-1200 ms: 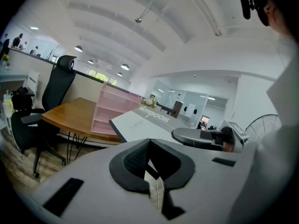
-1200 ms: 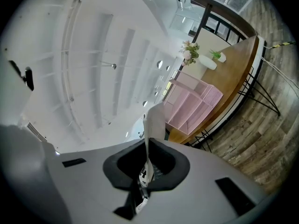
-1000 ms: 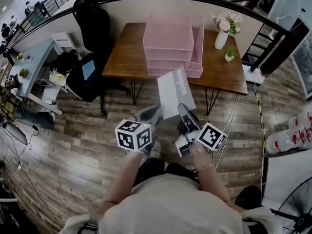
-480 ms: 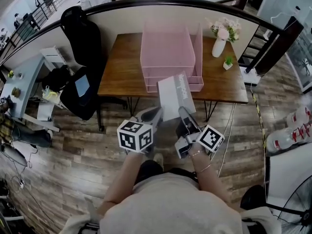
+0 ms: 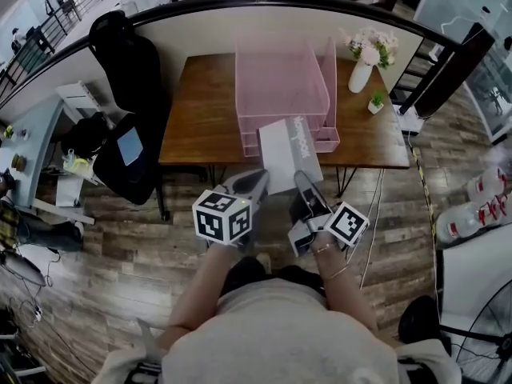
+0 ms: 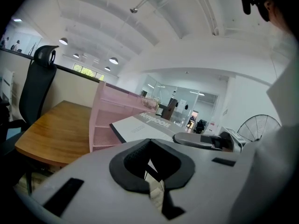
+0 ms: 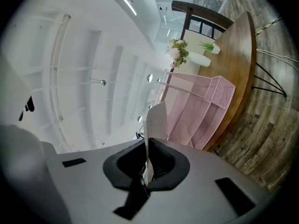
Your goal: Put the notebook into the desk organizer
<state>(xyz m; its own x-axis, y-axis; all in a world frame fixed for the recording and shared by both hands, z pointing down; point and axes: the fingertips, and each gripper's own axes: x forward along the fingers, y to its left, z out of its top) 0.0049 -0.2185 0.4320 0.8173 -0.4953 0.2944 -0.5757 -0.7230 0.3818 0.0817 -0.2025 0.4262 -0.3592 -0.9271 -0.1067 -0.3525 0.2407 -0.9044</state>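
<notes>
Clamping the notebook point(image 5: 290, 152), right fingers point(image 7: 163, 160) showed it edge-on; left fingers point(image 6: 128, 164) pinched its near corner, unclear from above.

Pale tee point(image 5: 280, 338), 2 bangles point(image 5: 338, 274), b/w cubes point(image 5: 222, 217)

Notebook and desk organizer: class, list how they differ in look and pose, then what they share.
The notebook is white and solid; the desk organizer is pink open mesh. The notebook is held up in the right tool; the desk organizer stands on the wooden table. Both are rectangular.
</notes>
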